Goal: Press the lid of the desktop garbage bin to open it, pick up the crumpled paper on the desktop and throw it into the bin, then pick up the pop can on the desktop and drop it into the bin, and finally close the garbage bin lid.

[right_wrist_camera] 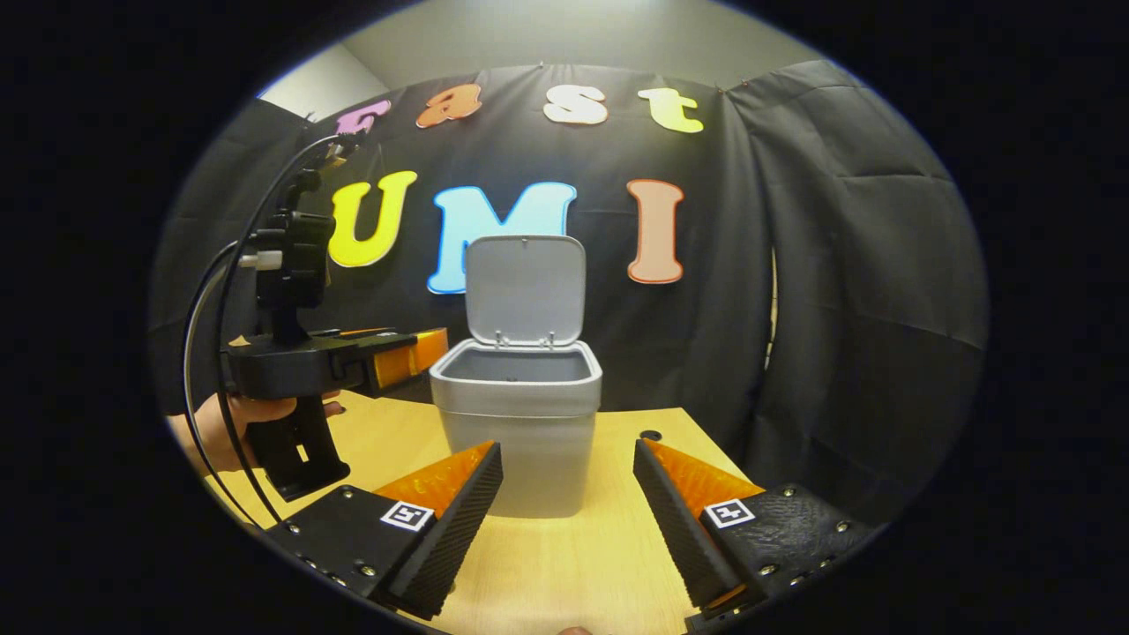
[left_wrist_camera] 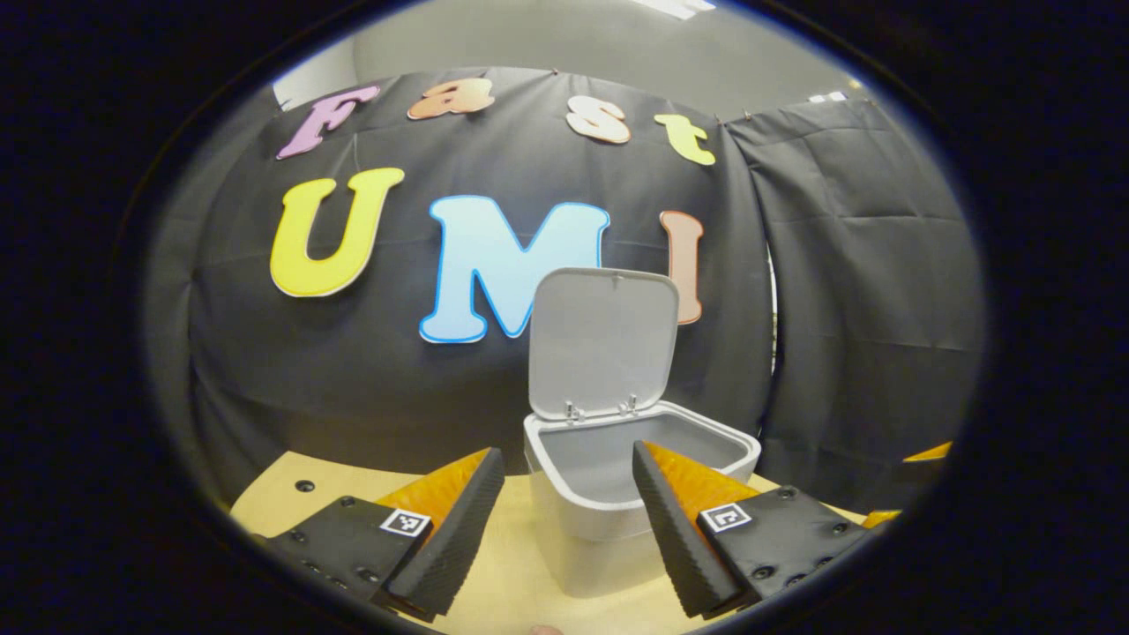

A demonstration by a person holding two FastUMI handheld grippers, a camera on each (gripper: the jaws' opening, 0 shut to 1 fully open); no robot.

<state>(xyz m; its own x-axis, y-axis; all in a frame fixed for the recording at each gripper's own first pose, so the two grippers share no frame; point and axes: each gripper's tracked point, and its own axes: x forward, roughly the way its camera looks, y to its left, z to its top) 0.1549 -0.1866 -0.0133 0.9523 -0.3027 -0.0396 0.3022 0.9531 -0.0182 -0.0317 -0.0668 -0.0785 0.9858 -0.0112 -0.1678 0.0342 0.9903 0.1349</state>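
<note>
The grey desktop bin (left_wrist_camera: 609,529) stands on the wooden table with its lid (left_wrist_camera: 604,339) raised upright at the back, and the inside that shows looks bare. My left gripper (left_wrist_camera: 567,451) is open just in front of the bin, level with its rim, with nothing between its fingers. In the right gripper view the bin (right_wrist_camera: 520,432) stands straight ahead, its lid (right_wrist_camera: 525,287) up. My right gripper (right_wrist_camera: 566,446) is open low over the table, short of the bin. A hand (right_wrist_camera: 220,428) holds the left gripper (right_wrist_camera: 428,348) beside the bin's left rim.
The light wooden table (right_wrist_camera: 573,547) runs up to the black cloth wall behind the bin. A small dark hole (right_wrist_camera: 650,435) is in the tabletop right of the bin, and another hole (left_wrist_camera: 304,485) lies to the far left. A cable (right_wrist_camera: 198,353) loops from the left gripper.
</note>
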